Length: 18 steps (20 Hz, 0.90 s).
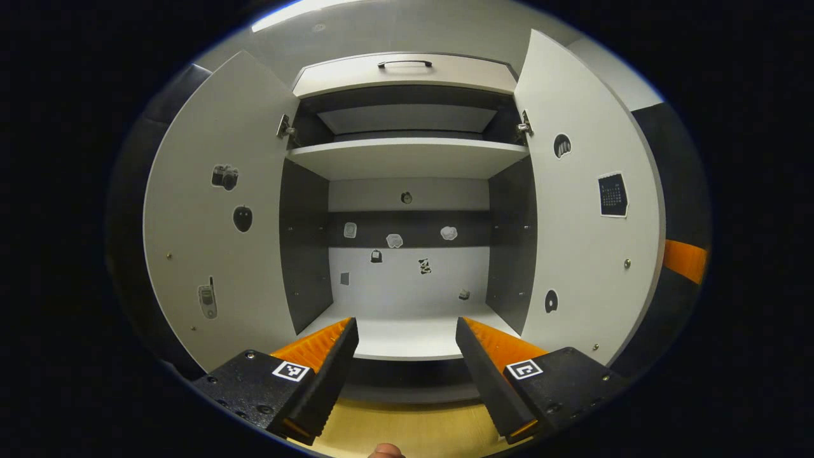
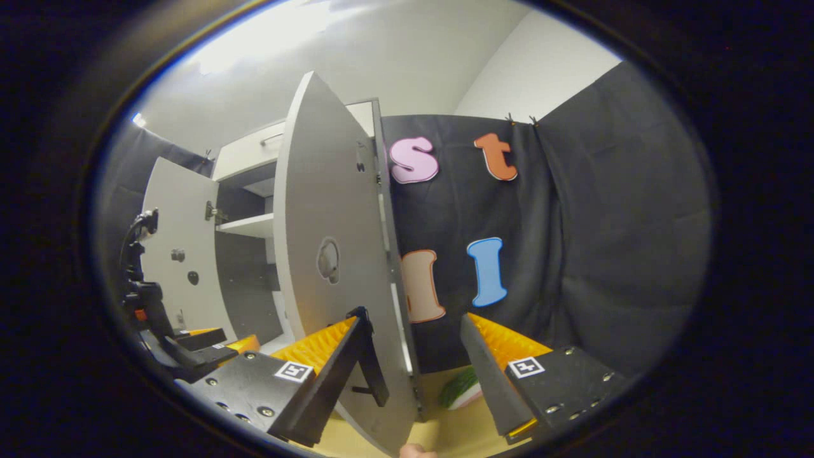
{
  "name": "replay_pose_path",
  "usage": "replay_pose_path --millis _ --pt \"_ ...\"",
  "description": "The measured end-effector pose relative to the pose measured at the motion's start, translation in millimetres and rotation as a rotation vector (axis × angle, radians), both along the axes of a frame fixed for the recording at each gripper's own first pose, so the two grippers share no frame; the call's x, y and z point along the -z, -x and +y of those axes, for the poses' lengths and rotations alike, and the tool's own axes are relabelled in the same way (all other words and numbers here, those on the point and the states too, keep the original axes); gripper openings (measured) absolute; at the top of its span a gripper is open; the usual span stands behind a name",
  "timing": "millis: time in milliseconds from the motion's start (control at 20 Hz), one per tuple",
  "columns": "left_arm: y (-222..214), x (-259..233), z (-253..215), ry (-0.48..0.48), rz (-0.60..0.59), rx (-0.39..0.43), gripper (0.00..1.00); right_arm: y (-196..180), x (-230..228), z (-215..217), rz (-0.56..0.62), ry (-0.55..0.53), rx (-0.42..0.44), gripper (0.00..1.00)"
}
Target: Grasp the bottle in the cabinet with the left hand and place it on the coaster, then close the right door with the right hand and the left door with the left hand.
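1. The left gripper [image 1: 407, 343] faces the open white cabinet [image 1: 407, 159], its jaws spread wide and holding nothing.
2. The white left door [image 1: 216, 222] and the white right door [image 1: 585, 203] both stand swung open, stickers on their inner faces.
3. No bottle can be made out on the bare lower shelf [image 1: 407, 334].
4. The right gripper [image 2: 413, 346] has its jaws wide apart, straddling the right door's edge [image 2: 388, 254] without clamping it.
5. A green-and-white object [image 2: 461, 388] lies on the wooden table [image 2: 458, 432], near the right gripper.

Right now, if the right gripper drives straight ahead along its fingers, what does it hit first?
Most likely the open right door: its free edge stands between the fingers of the right gripper, open and empty. Whether the edge is already inside the gap is unclear; the booth's cloth wall lies farther back.
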<state>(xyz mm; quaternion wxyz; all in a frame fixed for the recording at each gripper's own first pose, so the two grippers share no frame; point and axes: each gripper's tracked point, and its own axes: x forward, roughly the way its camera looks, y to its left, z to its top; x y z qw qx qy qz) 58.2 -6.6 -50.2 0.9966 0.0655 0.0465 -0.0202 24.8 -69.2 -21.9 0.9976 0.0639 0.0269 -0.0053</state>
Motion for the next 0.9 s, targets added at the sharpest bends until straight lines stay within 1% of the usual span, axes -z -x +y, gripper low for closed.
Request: replay_pose_path --millis 150,350,500,750,900 --pt "-1 -2 15 0.01 -0.005 -0.006 0.96 -1 2 23 0.004 -0.001 -0.03 0.96" --pt "1 -4 40 0.008 -0.01 -0.042 0.96 -8 6 44 0.014 -0.018 -0.062 0.96" --pt "7 -5 61 -0.008 -0.015 -0.083 0.97 -15 9 56 0.019 -0.023 -0.084 0.96" --pt "18 -8 91 -0.003 -0.016 -0.137 0.96 -30 17 95 0.035 -0.035 -0.169 0.96" --pt "27 -13 115 -0.008 -0.026 -0.188 0.97 -38 23 111 0.044 -0.032 -0.194 0.96"
